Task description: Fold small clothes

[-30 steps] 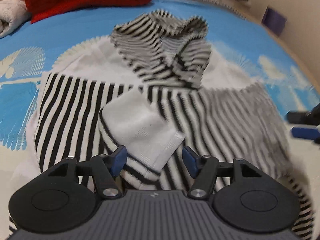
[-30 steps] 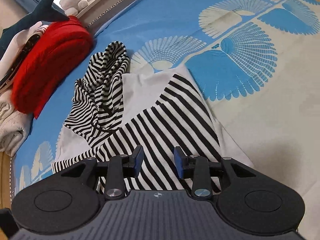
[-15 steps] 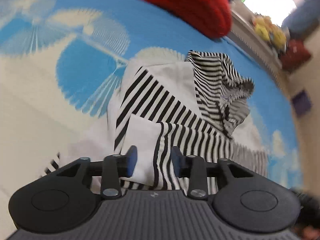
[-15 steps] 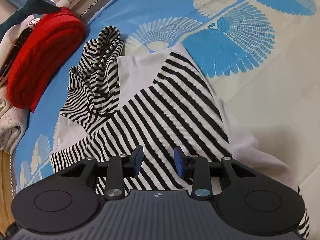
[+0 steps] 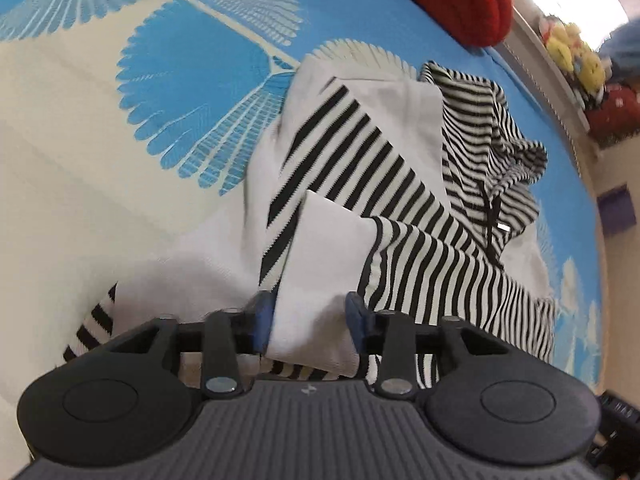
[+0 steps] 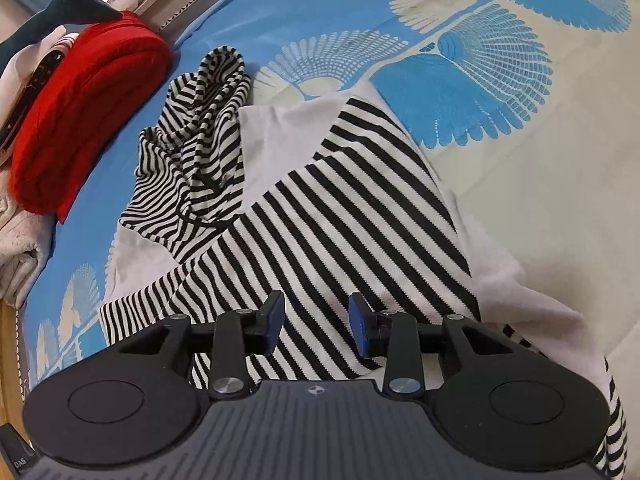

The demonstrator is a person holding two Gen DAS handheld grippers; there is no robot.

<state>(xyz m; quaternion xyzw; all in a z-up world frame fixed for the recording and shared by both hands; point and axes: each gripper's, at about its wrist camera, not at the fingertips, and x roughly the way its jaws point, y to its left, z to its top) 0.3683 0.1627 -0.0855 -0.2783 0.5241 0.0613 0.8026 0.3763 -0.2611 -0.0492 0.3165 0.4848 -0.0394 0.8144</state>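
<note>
A small black-and-white striped hooded top (image 5: 420, 240) lies spread on the blue and cream patterned bedspread (image 5: 120, 160), its hood (image 5: 492, 128) bunched at the far end. A white sleeve cuff (image 5: 320, 272) lies folded across the body. My left gripper (image 5: 310, 316) is open, its blue pads on either side of that cuff. In the right wrist view the same top (image 6: 340, 208) lies below my right gripper (image 6: 316, 318), which is open over the striped hem and holds nothing.
A folded red garment (image 6: 80, 112) and a pale folded one (image 6: 20, 256) lie at the bed's far side, by a shark plush (image 6: 60, 12). Plush toys (image 5: 576, 60) line a ledge. The bedspread (image 6: 560, 180) stretches beyond the top.
My left gripper has swung round to the top's side and its jaws have narrowed around the white cuff. My right gripper has crept slightly forward over the hem.
</note>
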